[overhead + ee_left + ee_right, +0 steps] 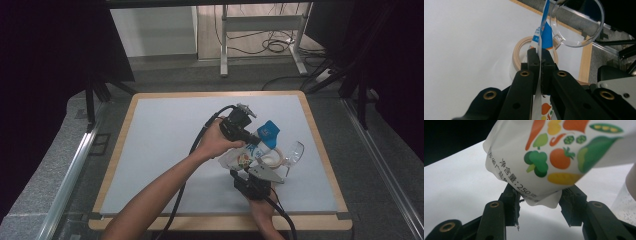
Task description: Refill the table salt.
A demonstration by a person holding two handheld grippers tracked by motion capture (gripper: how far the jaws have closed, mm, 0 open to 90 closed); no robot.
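1. Black right gripper (539,202), nearest the person, stands spread around the vegetable-printed pouch (554,157)'s lower corner, ready to steady it.
2. Left gripper (539,62) pinches the pouch's blue top, keeping it raised.
3. Beyond the pouch: tape roll (520,51), clear measuring scoop (576,25).

We see a roll of tape (270,159) lying flat on the white table (165,145), with a clear plastic cup (295,151) just right of the tape.
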